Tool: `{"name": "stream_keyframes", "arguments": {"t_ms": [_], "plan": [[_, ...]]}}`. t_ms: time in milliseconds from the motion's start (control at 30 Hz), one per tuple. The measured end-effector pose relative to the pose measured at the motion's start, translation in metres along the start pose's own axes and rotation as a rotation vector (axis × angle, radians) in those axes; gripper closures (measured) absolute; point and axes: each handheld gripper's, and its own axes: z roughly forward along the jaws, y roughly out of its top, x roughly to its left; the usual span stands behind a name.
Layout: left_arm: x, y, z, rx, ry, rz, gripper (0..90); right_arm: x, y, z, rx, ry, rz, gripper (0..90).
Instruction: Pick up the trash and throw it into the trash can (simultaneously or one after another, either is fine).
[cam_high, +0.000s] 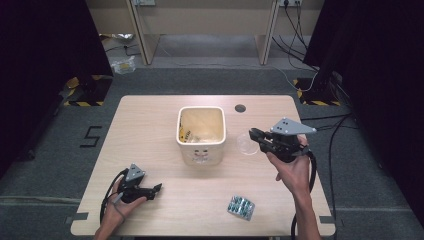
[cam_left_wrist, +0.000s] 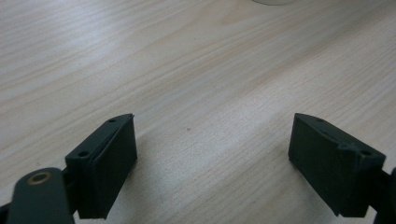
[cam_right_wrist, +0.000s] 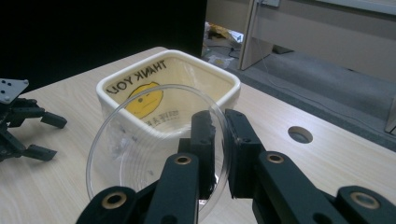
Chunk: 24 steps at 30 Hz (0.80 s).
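Observation:
A clear plastic cup (cam_high: 246, 144) hangs to the right of the white square bin (cam_high: 200, 141), a little above the table. My right gripper (cam_high: 252, 134) is shut on its rim. In the right gripper view the cup (cam_right_wrist: 140, 144) tilts toward the camera, its thin wall pinched between the two black jaws of the right gripper (cam_right_wrist: 219, 121), with the bin (cam_right_wrist: 219, 77) just behind it. A yellow smiley bag lines the bin. My left gripper (cam_high: 156, 190) rests low at the table's front left, open, with only bare wood between the jaws of the left gripper (cam_left_wrist: 212, 149).
A blister pack of pills (cam_high: 241, 207) lies near the front edge, right of centre. A round cable hole (cam_high: 240, 108) sits in the tabletop behind the bin. Desks and cables stand on the floor beyond the table (cam_high: 150, 130).

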Motion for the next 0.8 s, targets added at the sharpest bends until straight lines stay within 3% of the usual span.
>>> {"name": "stream_keyframes", "arguments": {"t_ms": [433, 800], "plan": [[0.000, 0.000, 0.000, 0.001, -0.003, 0.003, 14.1, -0.005, 0.023, 0.006, -0.009, -0.001, -0.020, 82.9], [0.000, 0.000, 0.000, -0.001, -0.003, 0.000, 14.1, 0.006, 0.052, 0.030, -0.045, 0.044, -0.055, 82.7]]}}
